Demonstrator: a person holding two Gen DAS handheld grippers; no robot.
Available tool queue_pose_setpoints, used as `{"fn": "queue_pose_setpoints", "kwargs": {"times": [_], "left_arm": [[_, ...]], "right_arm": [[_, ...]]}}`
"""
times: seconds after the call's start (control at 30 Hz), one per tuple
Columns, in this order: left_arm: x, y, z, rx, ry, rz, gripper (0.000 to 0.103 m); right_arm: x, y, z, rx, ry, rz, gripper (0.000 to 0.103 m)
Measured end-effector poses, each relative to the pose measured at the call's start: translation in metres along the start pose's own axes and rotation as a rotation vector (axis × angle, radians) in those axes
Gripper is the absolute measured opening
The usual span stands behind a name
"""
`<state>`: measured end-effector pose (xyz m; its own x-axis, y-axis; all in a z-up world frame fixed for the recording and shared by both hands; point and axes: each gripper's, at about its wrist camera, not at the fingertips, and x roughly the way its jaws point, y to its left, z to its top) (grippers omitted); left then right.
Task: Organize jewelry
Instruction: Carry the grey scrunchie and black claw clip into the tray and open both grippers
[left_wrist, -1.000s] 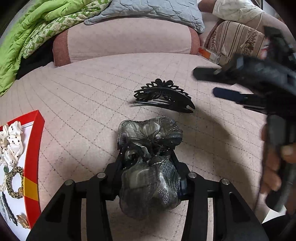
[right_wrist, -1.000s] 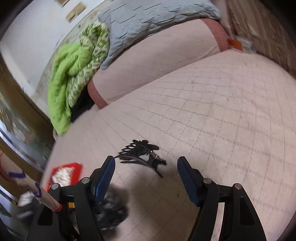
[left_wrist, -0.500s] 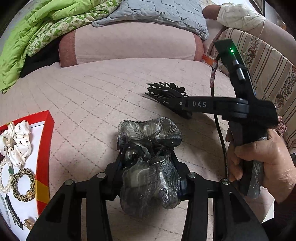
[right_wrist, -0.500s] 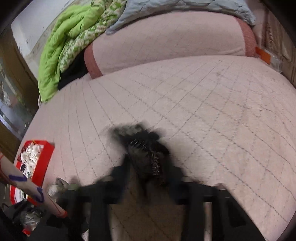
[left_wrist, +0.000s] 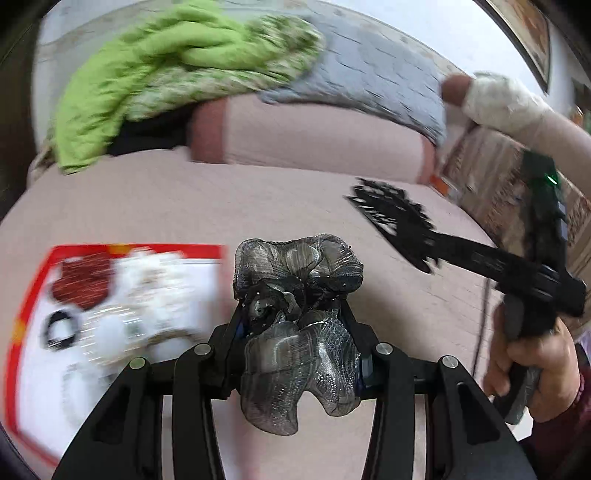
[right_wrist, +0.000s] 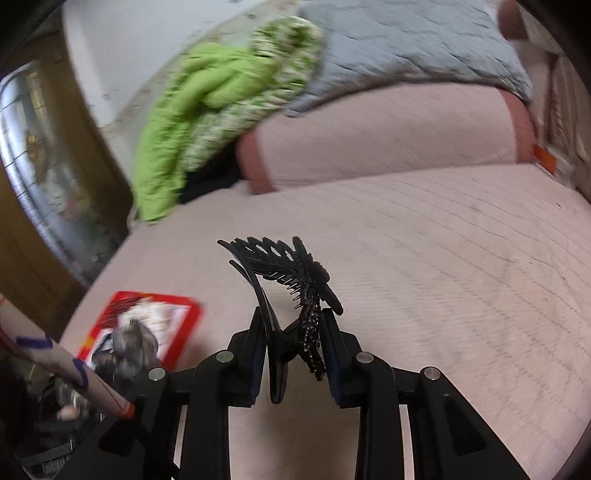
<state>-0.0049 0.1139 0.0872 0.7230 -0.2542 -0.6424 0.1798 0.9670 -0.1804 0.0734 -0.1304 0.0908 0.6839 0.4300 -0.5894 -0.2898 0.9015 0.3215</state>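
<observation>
My left gripper (left_wrist: 295, 332) is shut on a grey-silver fabric hair bow (left_wrist: 299, 321) and holds it above the pink quilted bed, just right of a red-rimmed white tray (left_wrist: 122, 249). The tray holds a white scrunchie, beads and a dark red piece, all blurred. My right gripper (right_wrist: 293, 347) is shut on a black leaf-shaped hair clip (right_wrist: 284, 273) and holds it lifted off the bed. The clip also shows in the left wrist view (left_wrist: 391, 218), held at the right. The tray shows in the right wrist view (right_wrist: 184, 321) at lower left, with the bow (right_wrist: 125, 347) over it.
A pink bolster (left_wrist: 314, 140) lies at the back of the bed, with a green blanket (left_wrist: 166, 74) and a grey quilt (left_wrist: 369, 74) on it. A striped cushion (left_wrist: 491, 184) stands at the right. A wooden cabinet (right_wrist: 37, 184) stands left of the bed.
My right gripper closed on the black hair clip and lifted it off the bed. My left gripper carried the bow leftward, toward the red tray.
</observation>
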Motion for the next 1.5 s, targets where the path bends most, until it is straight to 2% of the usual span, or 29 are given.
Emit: {"fn": "queue_pose_setpoints", "kwargs": {"times": [0.17, 0.27, 0.4, 0.53, 0.63, 0.87, 1.03, 1.13, 1.2, 1.33, 1.4, 1.5], "left_arm": [[-0.048, 0.071, -0.027, -0.086, -0.002, 0.138, 0.044], [-0.068, 0.109, -0.043, -0.151, 0.010, 0.209, 0.044], [-0.081, 0.143, -0.057, -0.205, 0.017, 0.276, 0.044], [-0.080, 0.165, -0.068, -0.247, 0.042, 0.289, 0.044], [-0.072, 0.178, -0.070, -0.292, 0.070, 0.287, 0.044], [-0.057, 0.180, -0.072, -0.301, 0.112, 0.286, 0.046], [-0.058, 0.179, -0.072, -0.288, 0.100, 0.297, 0.055], [-0.060, 0.177, -0.071, -0.282, 0.092, 0.303, 0.059], [-0.063, 0.173, -0.070, -0.268, 0.076, 0.311, 0.062], [-0.076, 0.161, -0.069, -0.224, 0.033, 0.346, 0.067], [-0.088, 0.153, -0.070, -0.207, -0.007, 0.376, 0.070], [-0.111, 0.138, -0.074, -0.199, -0.066, 0.397, 0.080]], "right_arm": [[-0.006, 0.072, -0.024, -0.048, 0.016, 0.151, 0.030], [-0.003, 0.117, -0.048, -0.094, 0.057, 0.240, 0.030], [0.008, 0.168, -0.078, -0.147, 0.126, 0.309, 0.030], [0.028, 0.200, -0.101, -0.215, 0.209, 0.333, 0.030], [0.043, 0.210, -0.114, -0.288, 0.242, 0.293, 0.030], [0.067, 0.207, -0.129, -0.328, 0.308, 0.261, 0.031], [0.066, 0.209, -0.131, -0.353, 0.321, 0.246, 0.034], [0.055, 0.212, -0.131, -0.368, 0.304, 0.254, 0.051], [0.041, 0.215, -0.129, -0.388, 0.262, 0.246, 0.062], [0.007, 0.212, -0.120, -0.349, 0.171, 0.262, 0.064], [-0.011, 0.206, -0.118, -0.303, 0.122, 0.249, 0.071], [-0.041, 0.198, -0.118, -0.255, 0.035, 0.193, 0.079]]}}
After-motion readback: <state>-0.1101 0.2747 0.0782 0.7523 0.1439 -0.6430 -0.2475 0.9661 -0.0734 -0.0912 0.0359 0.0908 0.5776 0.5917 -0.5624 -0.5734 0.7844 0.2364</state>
